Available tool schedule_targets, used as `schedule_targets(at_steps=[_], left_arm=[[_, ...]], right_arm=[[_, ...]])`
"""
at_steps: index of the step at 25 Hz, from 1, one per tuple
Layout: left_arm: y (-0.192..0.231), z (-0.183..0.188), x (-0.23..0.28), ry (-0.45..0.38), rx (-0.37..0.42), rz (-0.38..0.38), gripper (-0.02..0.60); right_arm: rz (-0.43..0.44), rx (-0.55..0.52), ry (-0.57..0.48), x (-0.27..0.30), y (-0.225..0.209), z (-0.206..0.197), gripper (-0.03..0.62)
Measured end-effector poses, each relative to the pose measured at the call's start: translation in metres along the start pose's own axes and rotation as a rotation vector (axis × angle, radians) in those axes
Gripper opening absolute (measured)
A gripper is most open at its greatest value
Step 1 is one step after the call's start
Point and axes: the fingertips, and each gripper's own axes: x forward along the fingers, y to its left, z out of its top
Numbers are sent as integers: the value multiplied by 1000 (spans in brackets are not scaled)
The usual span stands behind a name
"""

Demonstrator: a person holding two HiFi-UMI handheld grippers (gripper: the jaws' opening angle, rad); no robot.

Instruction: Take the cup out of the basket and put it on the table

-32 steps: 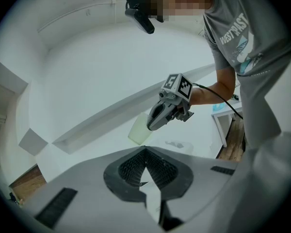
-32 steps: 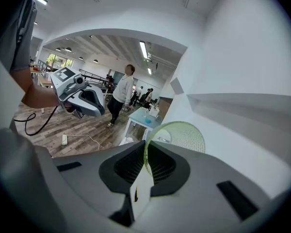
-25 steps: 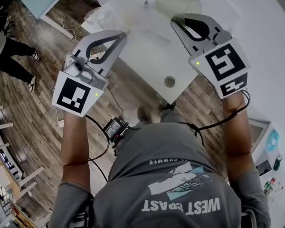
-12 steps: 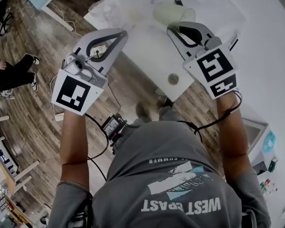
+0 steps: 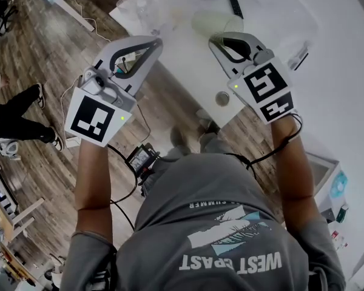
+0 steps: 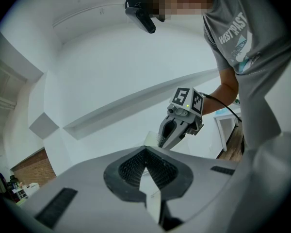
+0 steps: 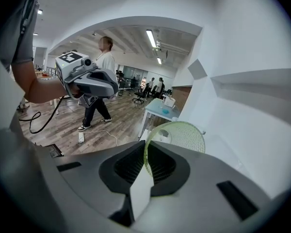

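- Head view: My right gripper point(image 5: 217, 39) is shut tight on the rim of the pale green cup point(image 5: 213, 22). A second ago the cup sat higher in my picture. Now it is lower and over the white table point(image 5: 182, 62). I think it is out of the basket, so only the putting down is left. I cannot tell if it touches the table yet.
- Head view, room to move: There is bare table between my two grippers, and that is a good spot. A black remote point(image 5: 235, 6) lies past the cup. Some clear plastic point(image 5: 139, 8) sits far left. The table corner is close under my right gripper, so I would not set the cup any nearer to me.
- Left gripper view: My left gripper point(image 6: 145, 152) is closed, tips together, with nothing in it. Across from it I see the right gripper and a white wall.
- Right gripper view: The thin cup rim is pinched between the pads, and the cup leans over. A person point(image 7: 99, 96) walks on the wood floor, well apart.
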Motion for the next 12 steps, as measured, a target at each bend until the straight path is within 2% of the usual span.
schedule_targets(at_steps=[12], left_arm=[[-3,-20,-9,22,-35,6,9]], right_arm=[[59,24,59,35,17,-28,28]])
